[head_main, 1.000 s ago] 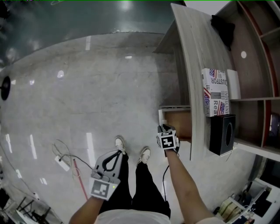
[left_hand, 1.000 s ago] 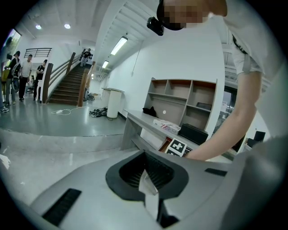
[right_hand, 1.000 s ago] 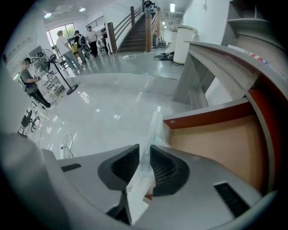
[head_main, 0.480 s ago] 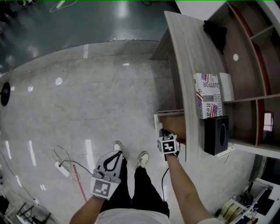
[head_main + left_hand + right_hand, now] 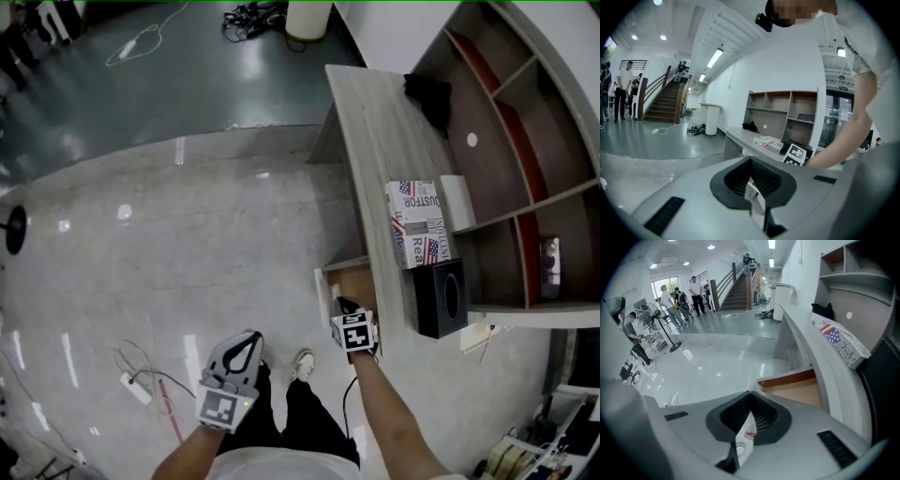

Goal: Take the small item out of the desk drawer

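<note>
Both stand pressed together: right tool (image 5: 342, 304) at the open drawer (image 5: 357, 280), left tool (image 5: 250, 336) well away.

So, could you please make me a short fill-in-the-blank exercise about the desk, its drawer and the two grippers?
1. The drawer of the desk stands ___.
2. The right gripper is at the drawer, and its jaws are ___.
3. On the desk, a second box stands beside the box with flag print; its colour is ___.
4. The left gripper hangs over the ___, apart from the desk.

Missing words: open; shut; black; floor.
</note>
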`<state>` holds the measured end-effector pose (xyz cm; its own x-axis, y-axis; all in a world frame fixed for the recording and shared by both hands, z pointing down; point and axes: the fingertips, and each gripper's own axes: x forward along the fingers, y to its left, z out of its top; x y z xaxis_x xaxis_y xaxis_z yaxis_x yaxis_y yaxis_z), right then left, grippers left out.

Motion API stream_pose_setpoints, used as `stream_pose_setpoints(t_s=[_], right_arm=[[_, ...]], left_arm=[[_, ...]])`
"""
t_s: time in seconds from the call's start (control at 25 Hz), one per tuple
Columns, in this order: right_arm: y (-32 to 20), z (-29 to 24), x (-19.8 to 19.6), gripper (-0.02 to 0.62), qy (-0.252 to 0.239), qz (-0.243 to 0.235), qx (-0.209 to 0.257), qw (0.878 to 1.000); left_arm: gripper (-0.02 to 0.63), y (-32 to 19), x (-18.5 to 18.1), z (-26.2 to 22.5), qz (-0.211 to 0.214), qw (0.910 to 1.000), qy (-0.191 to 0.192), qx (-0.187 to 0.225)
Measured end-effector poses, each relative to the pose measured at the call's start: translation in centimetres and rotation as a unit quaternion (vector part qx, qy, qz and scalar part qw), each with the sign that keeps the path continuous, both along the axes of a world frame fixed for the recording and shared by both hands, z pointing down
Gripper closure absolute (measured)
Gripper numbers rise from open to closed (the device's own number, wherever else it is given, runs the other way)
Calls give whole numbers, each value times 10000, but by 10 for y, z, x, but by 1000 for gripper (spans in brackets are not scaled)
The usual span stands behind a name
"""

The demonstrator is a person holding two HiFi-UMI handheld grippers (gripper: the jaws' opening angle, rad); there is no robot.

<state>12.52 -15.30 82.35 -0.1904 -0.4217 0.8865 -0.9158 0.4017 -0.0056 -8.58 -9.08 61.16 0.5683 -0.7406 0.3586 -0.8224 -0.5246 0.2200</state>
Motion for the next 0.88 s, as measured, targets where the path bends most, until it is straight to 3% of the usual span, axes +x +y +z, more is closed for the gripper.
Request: stream_pose_setpoints(t_s=[0.44,0.88], right_arm=[[-9,-102,8,569,-490,15,931,9945],[-14,-223,16,569,-1047,-23,2127,9715]], left_arm=[[588,-5,8,-66,-85,9976,-116,679],[588,-11,-6,-129,-542,9907,-144,1241]])
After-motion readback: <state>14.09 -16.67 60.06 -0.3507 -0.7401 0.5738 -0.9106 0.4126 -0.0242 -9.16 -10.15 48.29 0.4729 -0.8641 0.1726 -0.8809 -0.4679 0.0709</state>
